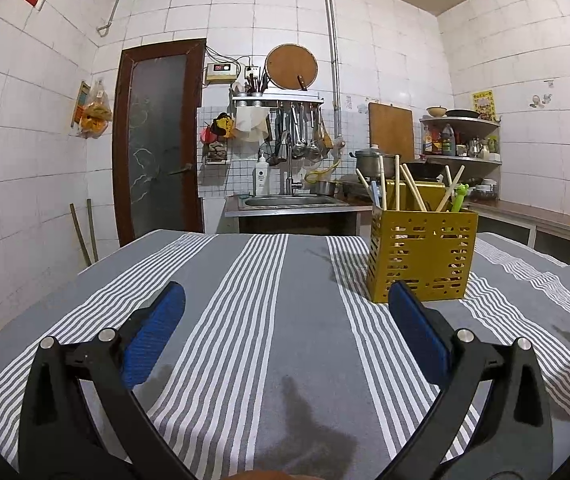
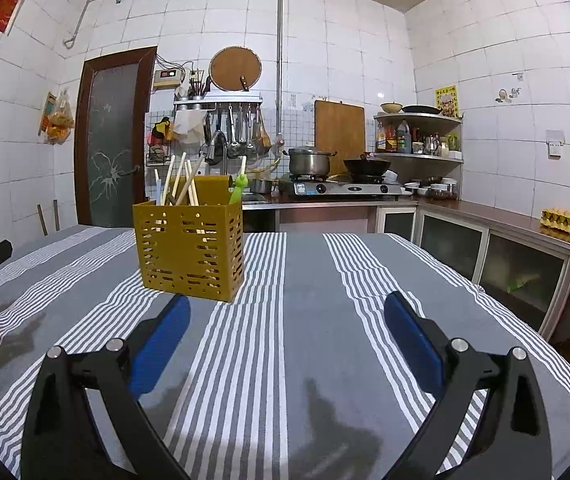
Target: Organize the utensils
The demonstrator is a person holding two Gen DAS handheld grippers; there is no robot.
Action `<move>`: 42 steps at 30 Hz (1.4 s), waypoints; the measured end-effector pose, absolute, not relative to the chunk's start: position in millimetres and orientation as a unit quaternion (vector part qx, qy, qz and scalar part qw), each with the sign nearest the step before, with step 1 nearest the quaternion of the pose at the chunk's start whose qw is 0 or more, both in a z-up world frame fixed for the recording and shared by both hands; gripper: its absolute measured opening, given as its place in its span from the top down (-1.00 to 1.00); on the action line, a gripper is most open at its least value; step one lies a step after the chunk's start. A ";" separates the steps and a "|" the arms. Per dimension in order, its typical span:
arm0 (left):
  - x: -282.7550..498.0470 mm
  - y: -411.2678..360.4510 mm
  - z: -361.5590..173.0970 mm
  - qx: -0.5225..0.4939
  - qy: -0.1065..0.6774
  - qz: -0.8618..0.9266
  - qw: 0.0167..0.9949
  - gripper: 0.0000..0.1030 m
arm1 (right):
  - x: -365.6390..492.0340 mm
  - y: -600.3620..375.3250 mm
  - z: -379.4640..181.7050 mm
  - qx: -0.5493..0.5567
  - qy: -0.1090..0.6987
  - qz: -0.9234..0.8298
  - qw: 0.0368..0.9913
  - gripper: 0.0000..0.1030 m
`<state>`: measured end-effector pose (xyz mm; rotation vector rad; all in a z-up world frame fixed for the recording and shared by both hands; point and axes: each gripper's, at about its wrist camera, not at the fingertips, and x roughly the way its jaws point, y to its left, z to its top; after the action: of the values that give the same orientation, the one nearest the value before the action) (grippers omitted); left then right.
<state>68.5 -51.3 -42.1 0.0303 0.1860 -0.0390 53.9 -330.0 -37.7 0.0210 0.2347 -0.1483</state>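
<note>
Domestic kitchen. White tiled walls (image 2: 365, 40). Steel sink (image 1: 289, 201) with faucet (image 1: 287, 160) as landmark; above it, a wall rack (image 1: 277, 98) hung with ladles and spatulas, round wooden board (image 1: 291, 66) on top. Right of the sink: gas stove (image 2: 345, 189) bearing stockpot (image 2: 309, 161) and wok (image 2: 366, 166); further right, corner shelves (image 2: 421, 120) of sauce bottles.

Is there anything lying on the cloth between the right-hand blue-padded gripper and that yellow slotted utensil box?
Nothing: the right wrist view shows only bare striped grey-and-white tablecloth between the open right gripper and the yellow slotted utensil box.
</note>
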 end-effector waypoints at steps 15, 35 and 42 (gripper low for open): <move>70.7 -54.6 -42.6 0.022 0.098 -0.019 0.995 -0.91 | 52.0 -330.9 -36.9 0.012 0.113 -0.074 0.991 -0.85; 69.6 -58.4 -42.9 0.024 0.096 -0.021 0.995 -0.91 | 51.2 -332.8 -34.1 0.012 0.113 -0.073 0.991 -0.85; 70.1 -58.1 -42.8 0.024 0.096 -0.021 0.995 -0.91 | 51.3 -332.6 -34.4 0.011 0.113 -0.074 0.991 -0.85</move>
<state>70.1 -58.1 -42.8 0.0476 0.1925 -0.0424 51.3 -332.6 -34.4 0.0229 0.2258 -0.1475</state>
